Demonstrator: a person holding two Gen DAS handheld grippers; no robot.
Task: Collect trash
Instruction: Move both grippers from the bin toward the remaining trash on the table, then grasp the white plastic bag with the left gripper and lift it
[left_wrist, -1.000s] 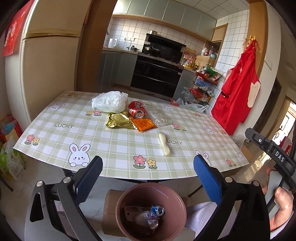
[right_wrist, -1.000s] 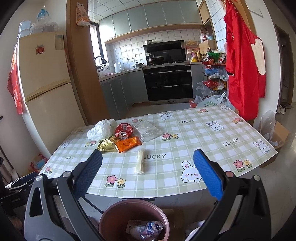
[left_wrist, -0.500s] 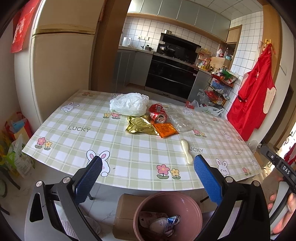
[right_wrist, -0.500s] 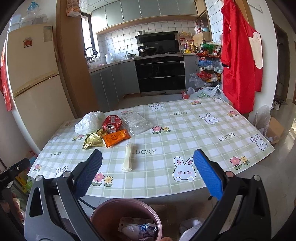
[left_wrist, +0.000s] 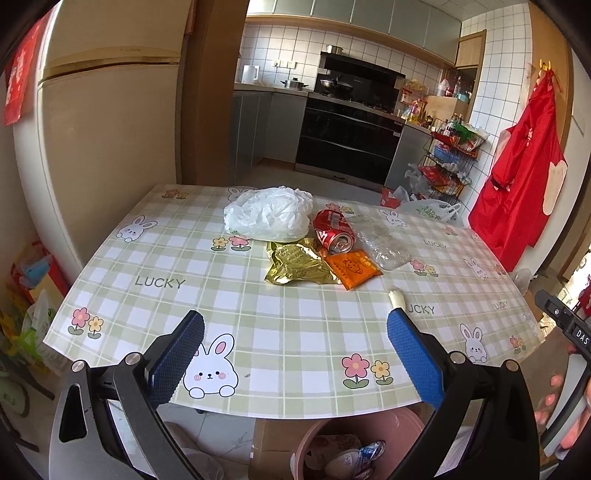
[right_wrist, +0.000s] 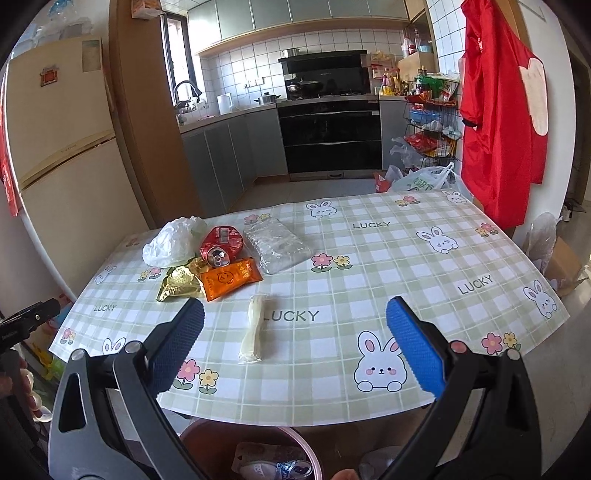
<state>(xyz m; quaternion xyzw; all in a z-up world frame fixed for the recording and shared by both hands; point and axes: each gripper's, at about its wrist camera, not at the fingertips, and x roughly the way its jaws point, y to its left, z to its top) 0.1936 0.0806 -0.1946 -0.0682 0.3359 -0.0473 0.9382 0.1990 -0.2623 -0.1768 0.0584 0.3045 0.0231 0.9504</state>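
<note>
A: From the left wrist we see our left tongs (left_wrist: 295, 354) wide open with nothing in them, over the near edge of the table (left_wrist: 177, 258). Ahead of them, a bit to the right, lie the trash bits: a white bag (left_wrist: 269, 213), a red can (left_wrist: 334, 231) on its side, a gold wrapper (left_wrist: 297, 261) and an orange packet (left_wrist: 352, 268), all bunched close. A clear bag (left_wrist: 386, 243) lies to the right of the can. A white wrapper (left_wrist: 397, 298) pokes out just past our right finger (left_wrist: 413, 362). The bin (left_wrist: 354, 448) sits below us on the floor.

B: From the right wrist our right tongs (right_wrist: 294, 350) are wide open too, and empty. The white wrapper (right_wrist: 254, 328) lies between the fingers, closer to the left one. The pile sits ahead and to the left. The bin (right_wrist: 255, 448) is right under us, and we can see some trash inside.
</note>
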